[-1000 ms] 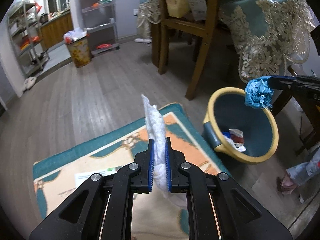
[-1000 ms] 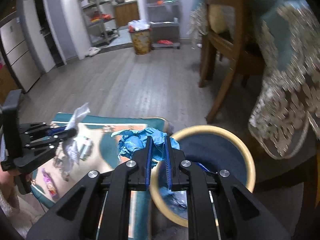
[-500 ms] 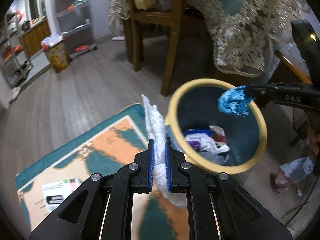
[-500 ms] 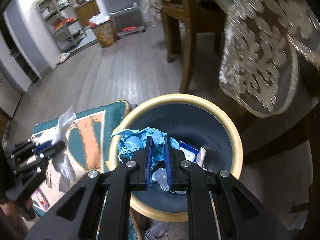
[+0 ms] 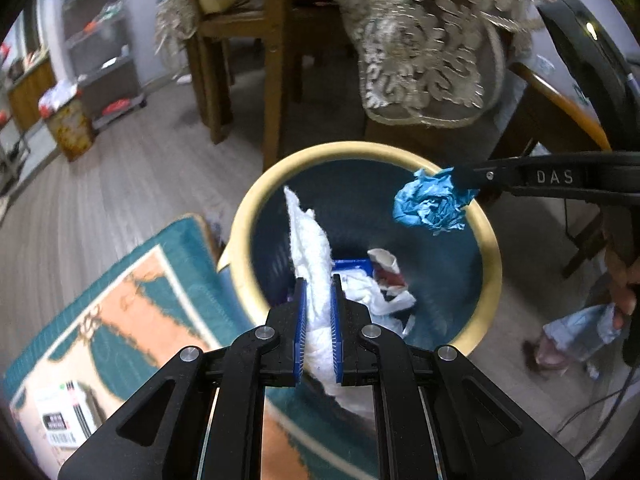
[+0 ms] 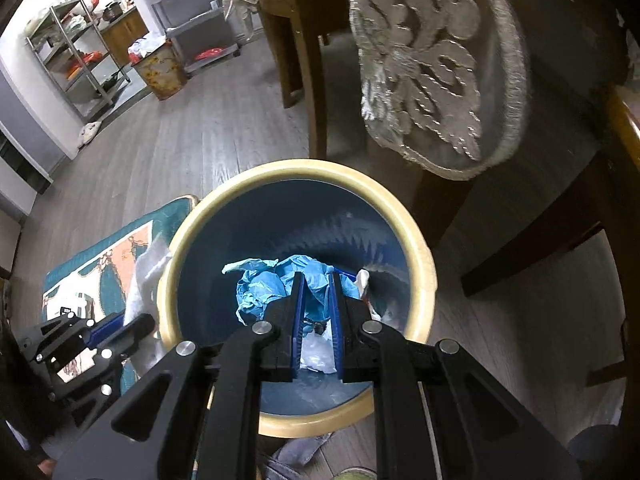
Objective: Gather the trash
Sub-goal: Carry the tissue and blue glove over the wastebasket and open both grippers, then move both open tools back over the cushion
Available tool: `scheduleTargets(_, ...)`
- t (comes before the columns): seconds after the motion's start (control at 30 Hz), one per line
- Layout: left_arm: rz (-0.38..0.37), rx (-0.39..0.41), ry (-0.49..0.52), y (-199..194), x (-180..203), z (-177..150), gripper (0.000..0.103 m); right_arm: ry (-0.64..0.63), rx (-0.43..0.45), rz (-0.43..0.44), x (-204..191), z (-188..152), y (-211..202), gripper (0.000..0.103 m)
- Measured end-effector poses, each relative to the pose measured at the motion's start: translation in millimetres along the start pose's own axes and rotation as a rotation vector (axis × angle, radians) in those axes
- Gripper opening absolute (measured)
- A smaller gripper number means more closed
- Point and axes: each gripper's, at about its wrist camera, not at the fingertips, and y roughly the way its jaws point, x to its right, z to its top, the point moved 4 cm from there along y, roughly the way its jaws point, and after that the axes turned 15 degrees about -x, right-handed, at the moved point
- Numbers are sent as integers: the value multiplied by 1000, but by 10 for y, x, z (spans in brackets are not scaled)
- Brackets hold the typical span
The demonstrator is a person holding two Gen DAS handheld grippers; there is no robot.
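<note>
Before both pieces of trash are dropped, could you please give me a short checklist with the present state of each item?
1. Left hand-held gripper shut on white tissue: ok.
2. Right hand-held gripper shut on blue wad: ok.
3. Blue wad over bin opening: ok.
4. White tissue fully over opening: cannot tell; the right wrist view shows it beside the rim.
5. Room left in bin: ok.

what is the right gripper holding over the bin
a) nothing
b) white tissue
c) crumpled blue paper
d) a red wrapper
c: the right gripper is shut on crumpled blue paper above the yellow-rimmed bin, while the white tissue sits in the left gripper.
</note>
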Motion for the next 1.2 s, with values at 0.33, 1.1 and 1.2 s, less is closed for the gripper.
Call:
scheduleTargets(0.33, -11, 19, -35, 122, 9, 156, 11, 30, -4, -1, 115, -14, 10, 11)
scheduleTargets(1.1, 35, 80, -53, -91, -78, 107, 86, 40, 45, -25, 50, 68, -67, 87)
scheduleTargets(1.2, 77, 94, -46, -175, -130, 66, 91, 36, 46, -20, -3, 78, -72, 95)
